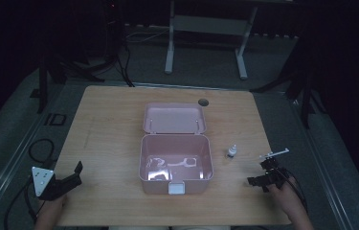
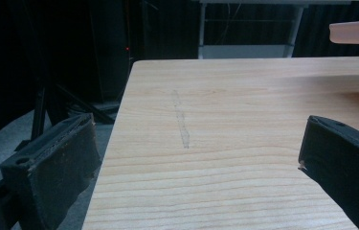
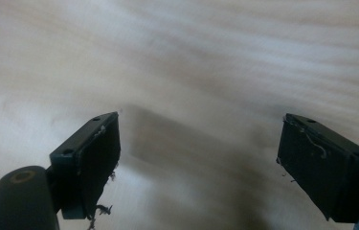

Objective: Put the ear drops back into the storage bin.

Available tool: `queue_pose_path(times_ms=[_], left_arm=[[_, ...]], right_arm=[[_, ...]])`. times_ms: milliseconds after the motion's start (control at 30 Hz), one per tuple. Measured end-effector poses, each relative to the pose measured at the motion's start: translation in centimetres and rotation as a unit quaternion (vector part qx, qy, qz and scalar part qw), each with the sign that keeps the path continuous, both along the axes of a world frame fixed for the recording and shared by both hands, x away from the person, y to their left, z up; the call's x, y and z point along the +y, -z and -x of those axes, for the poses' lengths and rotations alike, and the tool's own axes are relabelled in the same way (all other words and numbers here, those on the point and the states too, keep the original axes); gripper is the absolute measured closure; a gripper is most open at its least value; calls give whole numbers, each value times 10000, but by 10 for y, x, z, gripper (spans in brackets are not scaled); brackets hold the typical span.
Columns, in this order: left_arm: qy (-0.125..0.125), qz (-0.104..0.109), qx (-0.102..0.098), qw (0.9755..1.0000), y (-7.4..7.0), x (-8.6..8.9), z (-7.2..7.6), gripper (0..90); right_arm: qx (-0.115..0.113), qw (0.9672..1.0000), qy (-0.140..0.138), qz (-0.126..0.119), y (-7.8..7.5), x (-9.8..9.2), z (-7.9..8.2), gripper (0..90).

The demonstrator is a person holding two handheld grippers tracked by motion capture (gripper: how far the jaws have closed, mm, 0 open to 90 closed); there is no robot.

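1. The small dropper bottle [image 1: 232,152] stands upright on the table [image 1: 110,139], just beside the right wall of the open pink box [image 1: 176,163] and nearer the table's right edge than its left. It looks light, hard and smooth, so it will likely tip or skid if nudged; a hold across its body, below the cap, seems safest.
2. The right gripper [image 1: 265,172] is the nearer one, close to the front right corner, jaws wide apart and clamped on nothing; its own view looks down at blurred wood.
3. The left gripper [image 1: 67,179] sits at the front left corner, jaws likewise spread and empty.
4. Pale items inside the box are too glary to identify, and the bottle's label is too small to read.
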State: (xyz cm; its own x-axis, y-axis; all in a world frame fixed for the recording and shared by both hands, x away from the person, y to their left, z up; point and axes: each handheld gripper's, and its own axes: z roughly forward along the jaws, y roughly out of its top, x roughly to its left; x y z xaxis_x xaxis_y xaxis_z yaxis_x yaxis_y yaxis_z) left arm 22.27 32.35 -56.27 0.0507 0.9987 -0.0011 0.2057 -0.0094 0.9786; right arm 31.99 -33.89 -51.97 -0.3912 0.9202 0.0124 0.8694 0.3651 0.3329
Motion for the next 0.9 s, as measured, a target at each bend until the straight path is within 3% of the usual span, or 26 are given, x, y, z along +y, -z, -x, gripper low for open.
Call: queue_pose_path(times_ms=[67,100,167,200,267,300,367,433,600,667,700,733,900], left_arm=[[1,-3,-1,10000,0,0,0,4],[-1,-1,2,10000,0,0,0,4],[-1,-3,6,10000,0,0,0,3],[1,0,5,10000,0,0,0,4],[3,3,4,10000,0,0,0,3],[3,4,5,10000,0,0,0,4],[4,5,3,10000,0,0,0,4],[3,5,5,10000,0,0,0,4],[9,5,5,10000,0,0,0,4],[9,6,3,10000,0,0,0,4],[9,3,0,10000,0,0,0,4],[15,-2,4,10000,0,0,0,4],[17,-9,3,10000,0,0,0,4]], right_arm=[[83,9999,-60,47,-1,1,0,142],[271,9993,-237,60,-4,3,-1,142],[284,9990,-310,145,-5,4,-1,140],[375,9976,-530,221,-8,7,-1,127],[497,9965,-660,126,-10,7,-1,128],[702,9941,-804,189,-11,8,-2,138],[809,9923,-899,287,-11,9,-3,139],[1132,9857,-1124,536,-12,12,-4,156],[1542,9786,-1139,753,-13,12,-10,163],[1587,9777,-1147,755,-13,12,-12,164],[1695,9740,-1232,866,-13,13,-13,169],[1711,9730,-1259,904,-13,13,-14,172],[1743,9729,-1222,900,-15,15,-20,176]])
